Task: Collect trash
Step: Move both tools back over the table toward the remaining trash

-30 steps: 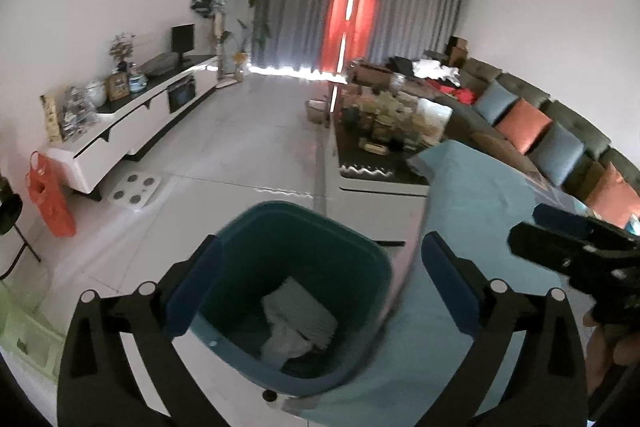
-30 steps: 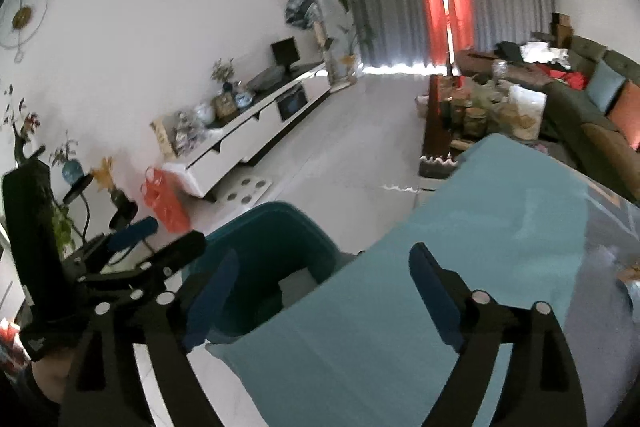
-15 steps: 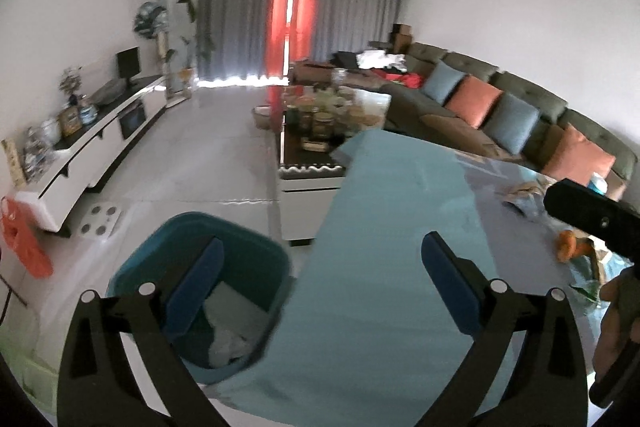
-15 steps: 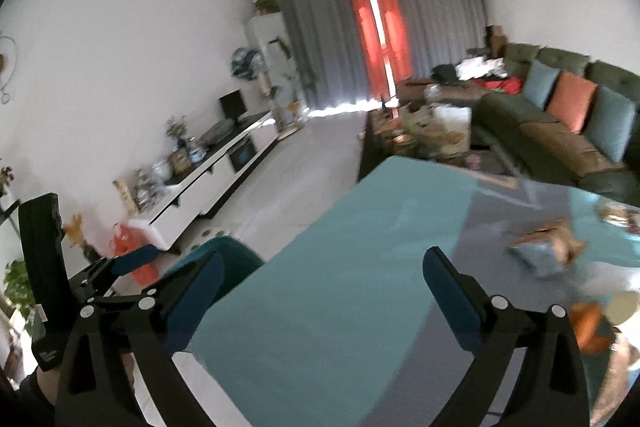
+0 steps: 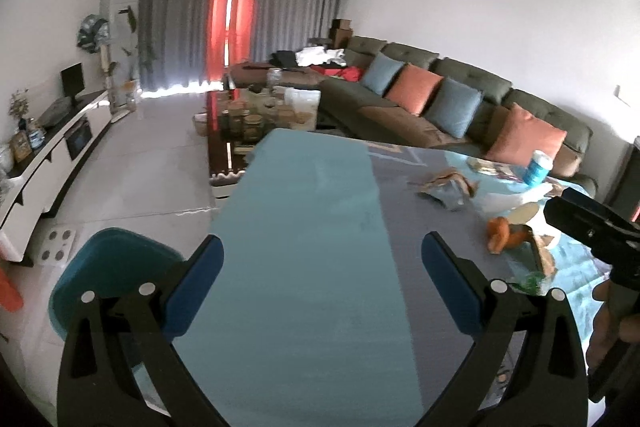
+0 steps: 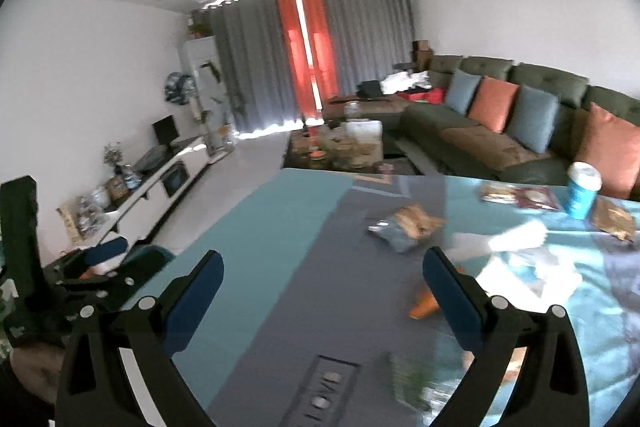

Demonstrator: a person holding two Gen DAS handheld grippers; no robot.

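A teal trash bin (image 5: 108, 259) stands on the floor left of the table with the teal and grey cloth (image 5: 312, 227). Trash lies on the table's right part: a crumpled snack bag (image 6: 404, 227), orange peel (image 6: 424, 305), white paper (image 6: 520, 251) and flat wrappers (image 6: 520, 195). The snack bag (image 5: 448, 187) and orange peel (image 5: 500, 233) also show in the left wrist view. My left gripper (image 5: 322, 267) is open and empty over the table's left part. My right gripper (image 6: 322, 279) is open and empty over the table, left of the peel.
A blue can (image 6: 582, 193) stands at the table's far right. Beyond are a cluttered coffee table (image 5: 260, 115), a long sofa with cushions (image 5: 440, 95) and a white TV cabinet (image 5: 52, 147) along the left wall.
Both grippers have swung right, away from the bin and toward the trash on the table. The bin has slid to the lower left of both views. Both stay open.
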